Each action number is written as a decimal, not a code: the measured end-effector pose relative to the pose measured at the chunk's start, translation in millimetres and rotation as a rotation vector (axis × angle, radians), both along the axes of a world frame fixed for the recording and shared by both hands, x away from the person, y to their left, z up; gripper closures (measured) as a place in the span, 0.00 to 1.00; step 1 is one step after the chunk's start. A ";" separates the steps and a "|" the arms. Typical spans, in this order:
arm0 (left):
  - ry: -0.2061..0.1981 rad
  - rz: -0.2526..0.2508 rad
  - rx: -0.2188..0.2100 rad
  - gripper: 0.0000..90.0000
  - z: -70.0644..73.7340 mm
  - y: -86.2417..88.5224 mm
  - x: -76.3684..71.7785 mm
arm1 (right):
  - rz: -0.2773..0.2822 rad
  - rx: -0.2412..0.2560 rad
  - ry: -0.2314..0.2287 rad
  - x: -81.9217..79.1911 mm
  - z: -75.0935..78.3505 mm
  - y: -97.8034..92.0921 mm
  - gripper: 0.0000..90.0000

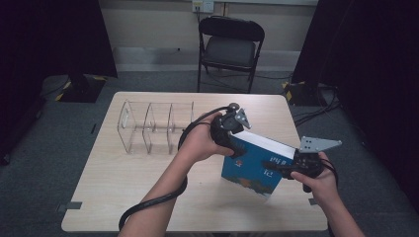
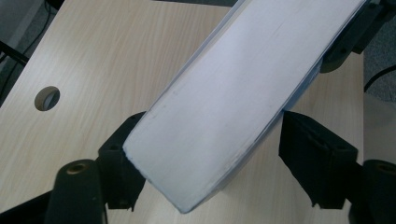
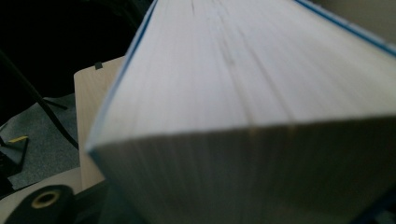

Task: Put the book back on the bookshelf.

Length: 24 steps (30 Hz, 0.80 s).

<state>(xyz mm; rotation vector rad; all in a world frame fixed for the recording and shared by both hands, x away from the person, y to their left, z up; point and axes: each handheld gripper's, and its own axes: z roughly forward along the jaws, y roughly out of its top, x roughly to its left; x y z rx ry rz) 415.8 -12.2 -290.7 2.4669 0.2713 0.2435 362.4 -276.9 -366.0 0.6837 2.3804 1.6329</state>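
Item: blue-covered book (image 1: 252, 165), stood tilted on the right half of the table (image 1: 123, 197), held between two grippers. Left gripper (image 1: 228, 129) sat at its upper left corner, jaws straddling the page block, one pad touching, the other a little apart. Right gripper (image 1: 276, 167) was at the right edge; its jaw grip could not be told, pages crowding its camera. Step judged: raising the book upright for carriage to the clear divided rack (image 1: 153, 126). Next move called for a firmer pinch and leftward travel. Open tabletop lay between; the table's right edge ran near.
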 end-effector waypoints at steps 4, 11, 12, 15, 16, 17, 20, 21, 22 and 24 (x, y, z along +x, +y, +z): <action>0.015 -0.003 0.023 0.36 3.0 1.1 0.9 | -0.013 0.009 0.005 -0.8 -1.9 -3.1 0.50; 0.061 0.002 0.026 0.46 7.2 9.1 -2.7 | -0.041 0.038 0.011 -0.8 -12.2 -13.4 0.41; 0.081 0.006 0.023 0.48 8.2 10.5 -3.2 | -0.045 0.040 0.012 -1.0 -13.8 -14.4 0.41; 0.113 0.006 0.026 0.54 10.9 12.9 -7.7 | -0.051 0.033 0.004 -1.4 -16.7 -15.1 0.40; 0.114 0.001 0.033 0.55 11.5 13.4 -9.3 | -0.051 0.033 0.006 -0.9 -17.4 -15.0 0.38; 0.112 -0.006 0.038 0.57 11.9 14.0 -11.1 | -0.052 0.031 0.007 -0.4 -17.8 -14.9 0.38; 0.110 -0.012 0.030 0.58 11.1 16.1 -14.4 | -0.047 0.032 0.004 0.2 -18.4 -14.0 0.37; 0.098 -0.024 0.025 0.58 10.3 16.8 -14.9 | -0.044 0.035 0.002 0.3 -18.7 -13.4 0.36; 0.093 -0.030 0.022 0.58 9.8 17.4 -14.9 | -0.042 0.034 0.003 0.4 -18.8 -13.1 0.36; 0.088 -0.031 0.017 0.57 8.9 17.6 -14.9 | -0.037 0.038 0.007 0.5 -19.5 -12.8 0.36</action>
